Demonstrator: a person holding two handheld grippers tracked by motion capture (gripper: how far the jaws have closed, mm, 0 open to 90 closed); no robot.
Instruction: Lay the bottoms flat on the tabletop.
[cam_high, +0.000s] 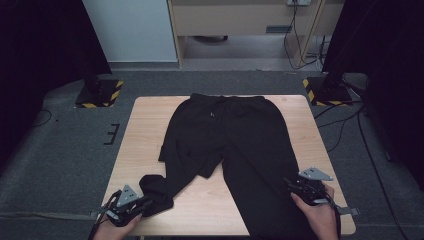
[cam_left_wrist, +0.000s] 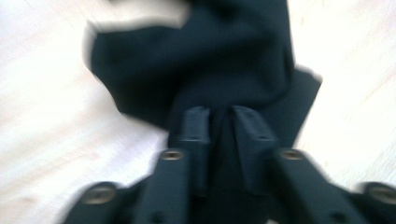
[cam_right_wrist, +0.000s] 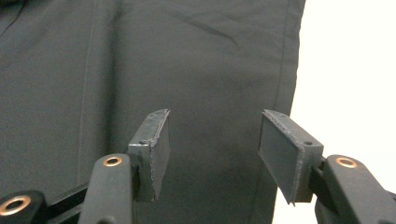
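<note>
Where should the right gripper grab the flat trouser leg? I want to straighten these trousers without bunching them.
Take the black trousers at the outer side seam of the flat leg, near the cuff, coming in from the table's right edge. There the hem lies on bare wood beside the open right gripper, so one finger can likely slide under the edge.

My table (cam_high: 150, 125) is light wood, standing on grey carpet. Black trousers (cam_high: 240, 135) lie flat on it, waistband at the far edge; one leg runs straight toward me, the other is bent with its cuff bunched near my side.
</note>
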